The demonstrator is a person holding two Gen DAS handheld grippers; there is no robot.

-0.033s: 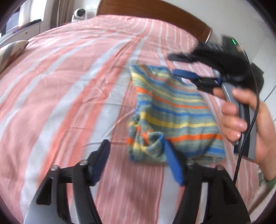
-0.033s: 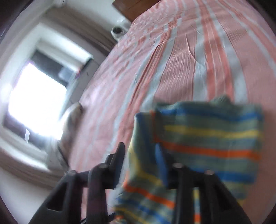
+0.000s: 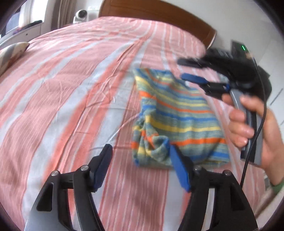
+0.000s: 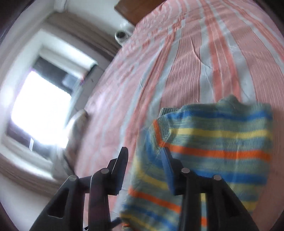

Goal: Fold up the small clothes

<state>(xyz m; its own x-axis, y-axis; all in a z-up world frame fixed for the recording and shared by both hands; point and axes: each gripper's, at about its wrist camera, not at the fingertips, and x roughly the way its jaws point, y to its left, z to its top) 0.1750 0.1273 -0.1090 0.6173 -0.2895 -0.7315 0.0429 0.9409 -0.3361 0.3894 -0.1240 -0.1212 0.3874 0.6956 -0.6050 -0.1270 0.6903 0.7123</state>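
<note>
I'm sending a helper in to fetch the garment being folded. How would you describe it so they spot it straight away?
Look at the bed with the pink and white striped cover and the wooden headboard. On its right half lies a small folded knit top. It is the only piece with horizontal blue, yellow, orange and grey-green stripes, unlike the pink bedding around it.

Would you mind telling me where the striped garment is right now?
The striped garment lies on the pink-striped bedspread, right of centre in the left wrist view, between the open left gripper and right gripper.
</note>
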